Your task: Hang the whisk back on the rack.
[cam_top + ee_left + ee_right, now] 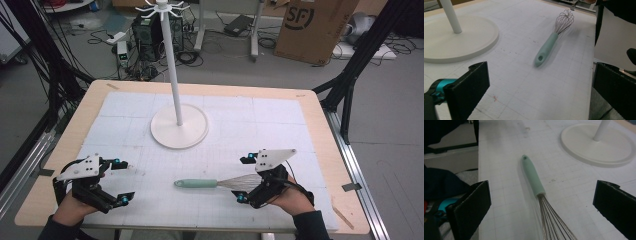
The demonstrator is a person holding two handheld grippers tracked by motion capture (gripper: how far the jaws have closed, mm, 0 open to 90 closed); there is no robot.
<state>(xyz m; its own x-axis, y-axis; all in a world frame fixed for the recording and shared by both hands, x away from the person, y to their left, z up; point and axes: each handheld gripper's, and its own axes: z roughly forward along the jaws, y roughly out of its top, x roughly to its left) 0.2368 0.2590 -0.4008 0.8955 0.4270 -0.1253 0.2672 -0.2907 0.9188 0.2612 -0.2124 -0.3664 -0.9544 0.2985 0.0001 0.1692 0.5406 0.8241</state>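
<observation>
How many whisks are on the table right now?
1. The whisk lies flat on the white mat in front of the white stand, its green handle toward the left gripper and its wire head between the open jaws of the right gripper.

The thin, shiny metal-wire whisk with a matt mint-green handle (196, 184), probably silicone, lies on a matt white gridded mat (280, 125) over a pale wooden tabletop (320, 130). The smooth white round-based stand (179, 131) looks painted.
</observation>
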